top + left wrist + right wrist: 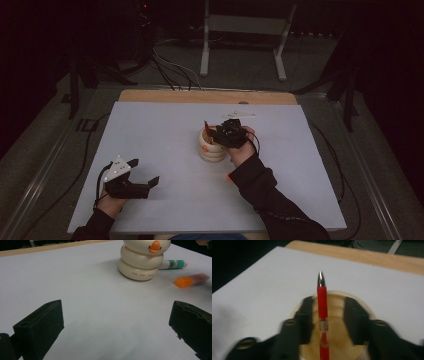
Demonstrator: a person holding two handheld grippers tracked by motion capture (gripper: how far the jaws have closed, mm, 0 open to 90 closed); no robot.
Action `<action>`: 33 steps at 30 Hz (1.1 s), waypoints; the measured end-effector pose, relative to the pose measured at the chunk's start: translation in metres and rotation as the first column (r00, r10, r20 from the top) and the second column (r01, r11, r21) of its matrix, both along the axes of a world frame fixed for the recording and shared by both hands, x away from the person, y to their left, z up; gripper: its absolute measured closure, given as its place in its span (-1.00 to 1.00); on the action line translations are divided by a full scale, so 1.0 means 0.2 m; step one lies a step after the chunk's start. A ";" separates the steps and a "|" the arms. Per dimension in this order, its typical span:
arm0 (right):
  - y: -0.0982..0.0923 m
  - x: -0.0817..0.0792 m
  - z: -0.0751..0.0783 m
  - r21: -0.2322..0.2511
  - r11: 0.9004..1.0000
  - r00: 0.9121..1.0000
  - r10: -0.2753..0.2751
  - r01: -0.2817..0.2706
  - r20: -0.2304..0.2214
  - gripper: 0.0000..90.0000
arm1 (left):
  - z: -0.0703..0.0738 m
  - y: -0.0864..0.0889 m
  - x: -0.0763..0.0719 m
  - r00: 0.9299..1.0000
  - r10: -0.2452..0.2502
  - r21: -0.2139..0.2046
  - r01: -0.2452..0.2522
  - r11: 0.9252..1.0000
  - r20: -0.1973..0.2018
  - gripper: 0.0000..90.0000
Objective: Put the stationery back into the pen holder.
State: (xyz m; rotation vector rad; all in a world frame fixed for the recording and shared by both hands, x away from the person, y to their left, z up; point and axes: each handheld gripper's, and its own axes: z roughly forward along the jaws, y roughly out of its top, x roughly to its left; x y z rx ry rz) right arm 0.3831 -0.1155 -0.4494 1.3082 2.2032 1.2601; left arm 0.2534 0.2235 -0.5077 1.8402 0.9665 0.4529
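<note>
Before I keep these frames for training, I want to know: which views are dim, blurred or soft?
High view: dim, floor around the table nearly black. Right gripper view: right gripper jaws smeared by blur, red pen tip fairly sharp. Left gripper view: bright, the duck-shaped pen holder readable, left gripper jaws slightly soft.

The cream holder (pixel 141 261) bears small lettering, "THE JUST", remainder illegible.

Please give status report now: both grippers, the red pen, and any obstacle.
Left gripper open, idle on table. Right gripper open over holder, red pen loose between jaws. No obstacle.
</note>
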 end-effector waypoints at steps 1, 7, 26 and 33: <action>0.00 0.00 0.01 0.007 1.000 1.000 -0.003 0.003 0.009 0.10 | 0.00 0.00 0.00 1.000 -0.001 0.003 0.001 1.000 -0.001 -0.99; -0.02 -0.03 0.09 0.027 0.999 0.998 0.030 -0.032 0.053 -0.39 | 0.00 0.00 0.00 1.000 -0.002 0.001 0.002 1.000 -0.002 -0.99; -0.13 -0.05 0.18 0.046 0.979 0.980 0.199 -0.200 0.027 -0.97 | 0.00 0.00 0.00 1.000 -0.004 -0.003 0.004 1.000 -0.004 -0.99; -0.19 -0.05 0.20 0.008 0.976 0.976 0.218 -0.218 0.015 -0.97 | 0.00 0.00 0.00 1.000 -0.004 -0.004 0.004 1.000 -0.003 -0.99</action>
